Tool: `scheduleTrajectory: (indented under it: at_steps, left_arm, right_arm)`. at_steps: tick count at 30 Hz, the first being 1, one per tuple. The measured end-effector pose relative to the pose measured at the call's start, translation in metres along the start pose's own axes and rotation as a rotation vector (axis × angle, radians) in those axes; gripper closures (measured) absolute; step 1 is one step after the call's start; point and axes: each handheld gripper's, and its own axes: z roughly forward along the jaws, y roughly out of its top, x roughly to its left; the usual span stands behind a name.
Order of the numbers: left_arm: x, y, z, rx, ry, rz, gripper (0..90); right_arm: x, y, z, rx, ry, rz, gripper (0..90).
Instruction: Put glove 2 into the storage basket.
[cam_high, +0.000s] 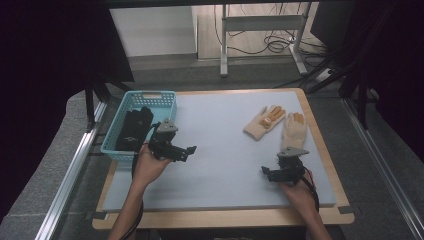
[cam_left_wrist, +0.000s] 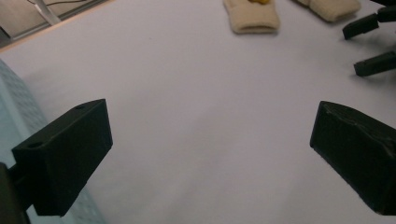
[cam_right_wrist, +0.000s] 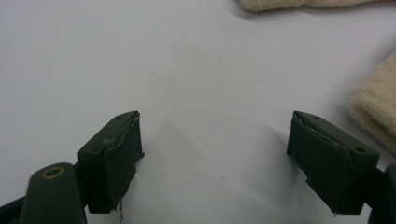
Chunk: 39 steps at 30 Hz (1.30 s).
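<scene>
At the far left of the table (cam_high: 225, 165), a blue basket (cam_high: 150, 96) sits on the edge of the pale mat, and black gloves (cam_high: 134, 129) lie inside it, bunched dark against the mesh; how many are in there is hard to tell from the high view. Just right of the basket comes the left gripper (cam_high: 189, 150), held in the person's left hand (cam_high: 149, 165), its jaws pointing right across the mat. Its own view shows the left gripper (cam_left_wrist: 210, 154) released, jaws standing wide apart with nothing but bare mat between them, and the basket wall running down the left edge.

Moving across, the middle of the mat lies bare. Further right and toward the back, two cream gloves with orange palms rest side by side: the left glove (cam_high: 264, 122) angled, the right glove (cam_high: 294, 130) more upright, the two close together, perhaps just touching.

Nearest of all on the right, the right gripper (cam_high: 267, 172) hovers low over the mat just in front of the right glove, held by the right hand (cam_high: 299, 192). In its own view the right gripper (cam_right_wrist: 215, 154) is released too, jaws spread, mat between them, with a cream cuff (cam_right_wrist: 376, 109) close beside the right jaw but clear of it.
</scene>
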Motion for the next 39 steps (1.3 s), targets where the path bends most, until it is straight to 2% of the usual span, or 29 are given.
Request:
scheduleTrajectory:
  at_steps: [1,8,11,12,16,17,18,19,23,31,37,39]
  left_arm:
    - [0.000,0.000,0.000,0.000,0.000,0.000,0.0]
    - [-0.025,-0.026,0.010,-0.011,-0.010,0.027,1.1]
    - [-0.033,-0.037,0.016,-0.008,-0.018,0.020,0.5]
    - [-0.035,-0.044,0.021,-0.007,-0.019,0.003,0.0]
    - [-0.036,-0.053,0.026,0.003,-0.019,-0.009,0.0]
    - [-0.037,-0.058,0.029,0.034,-0.005,0.007,0.0]
    - [-0.037,-0.058,0.029,0.034,-0.005,0.007,0.0]
    - [-0.037,-0.062,0.032,0.055,0.019,0.017,0.0]
    - [-0.038,-0.069,0.035,0.073,0.018,0.007,0.0]
    - [-0.037,-0.084,0.044,0.146,0.054,0.000,0.0]
    - [-0.034,-0.085,0.046,0.153,0.031,-0.043,0.3]
    - [-0.033,-0.085,0.046,0.154,0.031,-0.041,0.3]
  right_arm:
    - [0.000,0.000,0.000,0.000,0.000,0.000,17.6]
    - [0.000,0.000,0.000,0.000,0.000,-0.001,17.6]
    - [0.000,0.000,0.000,0.000,0.000,-0.001,17.6]
    - [0.000,0.000,0.000,0.000,0.000,-0.001,17.6]
    - [0.000,0.000,0.000,0.000,0.000,-0.001,17.6]
    - [0.000,0.000,0.000,-0.001,0.000,-0.001,17.6]
    - [0.000,0.000,0.000,-0.001,0.000,-0.001,17.6]
    - [0.000,0.000,0.000,-0.001,0.001,-0.001,17.6]
    - [0.000,0.000,0.000,-0.001,0.001,-0.001,17.6]
    - [0.000,0.000,0.000,0.000,0.003,0.000,17.4]
    - [0.000,0.000,0.000,0.000,0.005,0.002,17.3]
    - [0.000,0.000,0.000,-0.001,0.005,0.001,17.4]
